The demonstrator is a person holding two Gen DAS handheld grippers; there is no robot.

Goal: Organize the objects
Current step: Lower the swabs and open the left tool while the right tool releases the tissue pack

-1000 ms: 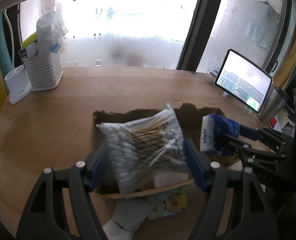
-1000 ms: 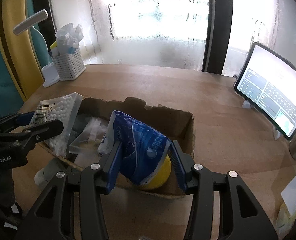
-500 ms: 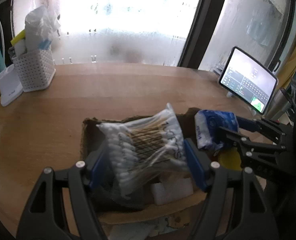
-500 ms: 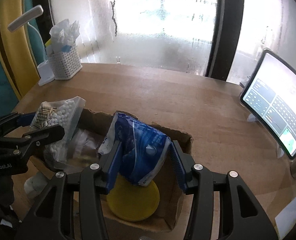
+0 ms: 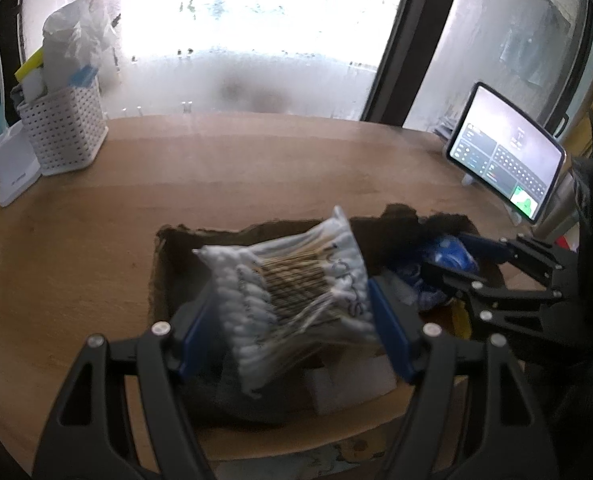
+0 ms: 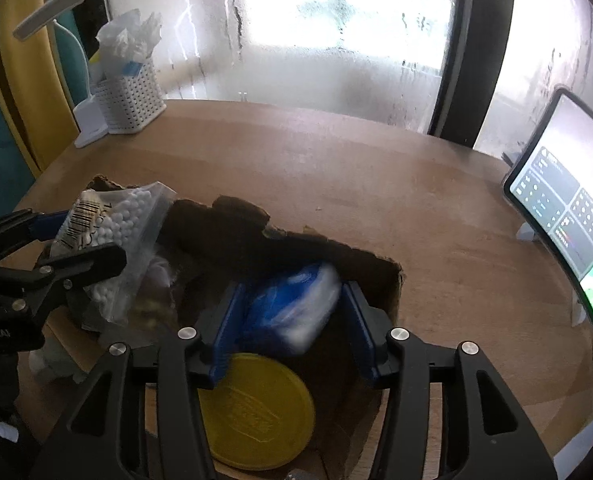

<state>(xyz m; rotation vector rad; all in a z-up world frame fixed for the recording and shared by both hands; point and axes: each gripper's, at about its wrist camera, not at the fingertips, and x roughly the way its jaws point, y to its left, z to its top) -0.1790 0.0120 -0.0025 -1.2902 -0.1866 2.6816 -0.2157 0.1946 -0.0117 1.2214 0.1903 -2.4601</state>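
Cardboard box [image 6: 392,280] sits mid-surface and I've got both hands over it. My left gripper [image 5: 292,320] is pinching a clear bag of cotton swabs [image 5: 296,292], long axis lying across between the fingers, hanging above the box's left half. My right gripper [image 6: 288,312] clamps a blue packet [image 6: 292,308], lower down inside the right half, just above a yellow lid [image 6: 256,412] (blurry, so mid-motion I'd guess). Right one's nearer the bottom, so it probably lets go first.
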